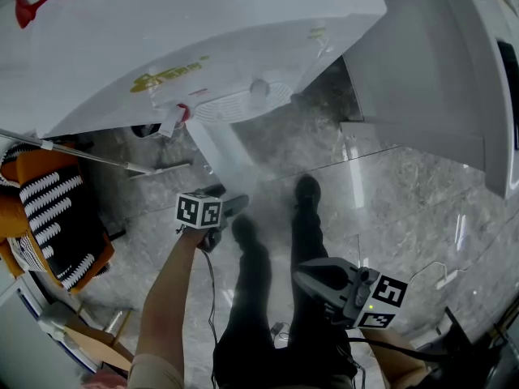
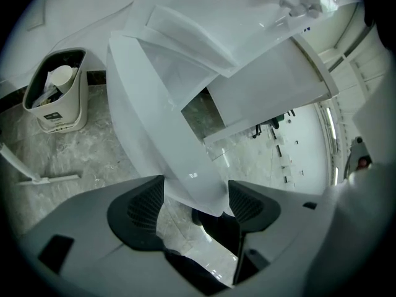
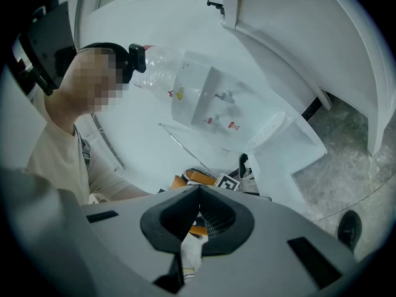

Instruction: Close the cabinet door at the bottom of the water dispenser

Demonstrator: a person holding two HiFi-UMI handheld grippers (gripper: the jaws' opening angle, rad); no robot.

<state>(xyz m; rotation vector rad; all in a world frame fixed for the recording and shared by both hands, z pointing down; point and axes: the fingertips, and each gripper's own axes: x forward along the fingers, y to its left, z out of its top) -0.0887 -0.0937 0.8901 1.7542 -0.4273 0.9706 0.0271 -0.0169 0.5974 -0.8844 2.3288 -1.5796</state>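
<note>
The white water dispenser (image 1: pixel 203 31) leans across the top of the head view. Its bottom cabinet door (image 1: pixel 217 148) stands swung out over the marble floor. My left gripper (image 1: pixel 237 205) is at the door's lower free edge. In the left gripper view the door (image 2: pixel 161 116) runs down between the two pads, filling the gap, and the left gripper (image 2: pixel 195 197) is shut on it. My right gripper (image 1: pixel 302 278) hangs low beside the person's legs, away from the dispenser. In its own view the right gripper (image 3: pixel 198 197) is shut with nothing in it.
A white waste bin (image 2: pixel 55 91) stands left of the dispenser, with a long-handled tool (image 2: pixel 43 179) lying on the floor near it. An orange striped seat (image 1: pixel 49 209) sits at the far left. A white wall panel (image 1: pixel 438 71) rises on the right. The person's shoe (image 1: pixel 306 191) is on the floor.
</note>
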